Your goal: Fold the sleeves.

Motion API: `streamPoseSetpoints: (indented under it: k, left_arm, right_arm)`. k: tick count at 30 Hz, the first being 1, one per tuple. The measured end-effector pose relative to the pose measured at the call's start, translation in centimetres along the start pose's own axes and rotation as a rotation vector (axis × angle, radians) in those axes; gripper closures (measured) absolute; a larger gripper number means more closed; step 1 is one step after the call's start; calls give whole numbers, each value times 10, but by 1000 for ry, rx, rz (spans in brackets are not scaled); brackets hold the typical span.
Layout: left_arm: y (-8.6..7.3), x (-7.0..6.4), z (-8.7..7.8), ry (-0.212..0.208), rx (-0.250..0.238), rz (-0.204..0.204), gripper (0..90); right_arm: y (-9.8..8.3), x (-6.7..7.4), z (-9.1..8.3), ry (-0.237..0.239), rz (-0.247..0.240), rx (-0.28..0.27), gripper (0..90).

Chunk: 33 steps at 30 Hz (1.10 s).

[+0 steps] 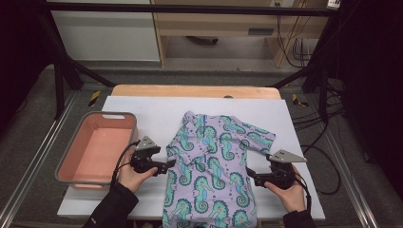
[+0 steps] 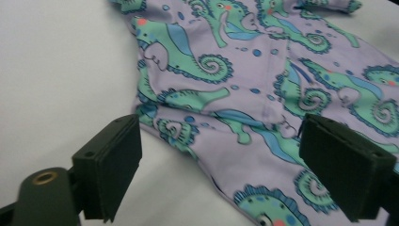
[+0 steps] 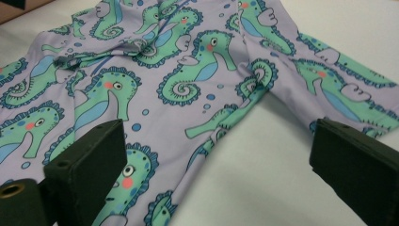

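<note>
A lilac garment (image 1: 214, 161) printed with green seahorses lies spread on the white sheet (image 1: 142, 109), its left sleeve folded inward. My left gripper (image 1: 166, 167) sits at the garment's left edge. In the left gripper view its jaws (image 2: 221, 165) stand wide apart above the cloth (image 2: 244, 84), and the pads are not touching it. My right gripper (image 1: 252, 180) is at the garment's right edge, just below the right sleeve. In the right gripper view this gripper (image 3: 216, 174) is open over the hem of the cloth (image 3: 179, 80) and the bare sheet.
A pink tub with a grey rim (image 1: 111, 114) stands at the left of the sheet, close to my left hand. The wooden table edge (image 1: 190, 90) shows beyond the sheet. Black frame legs and cables stand at both far sides.
</note>
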<state>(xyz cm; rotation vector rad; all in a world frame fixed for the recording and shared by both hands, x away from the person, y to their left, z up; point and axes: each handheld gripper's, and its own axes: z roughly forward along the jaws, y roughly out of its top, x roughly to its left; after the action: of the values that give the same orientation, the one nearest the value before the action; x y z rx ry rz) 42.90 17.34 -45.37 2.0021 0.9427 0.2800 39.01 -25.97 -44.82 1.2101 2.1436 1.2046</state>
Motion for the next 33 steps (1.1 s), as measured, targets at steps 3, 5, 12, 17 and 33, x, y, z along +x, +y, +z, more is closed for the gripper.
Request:
streamPoseSetpoints:
  k: [3, 5, 12, 17, 33]
  left_arm:
    - [-7, -3, -6, -10, -3, 5, 100]
    - [-12, -5, -8, -10, -3, 6, 98]
    - [-23, -11, -10, -29, 6, 25, 73]
    - [-28, -11, -11, -36, 6, 19, 65]
    - [-32, -13, -9, -51, 13, 29, 60]
  right_arm:
    - [7, 0, 5, -5, -10, 5, 35]
    - [13, 0, 9, -8, -3, 10, 36]
    - [30, -7, 19, -30, 10, 10, 62]
    - [41, -23, 30, -69, 44, 19, 86]
    - [31, -70, 51, -234, 160, 48, 264]
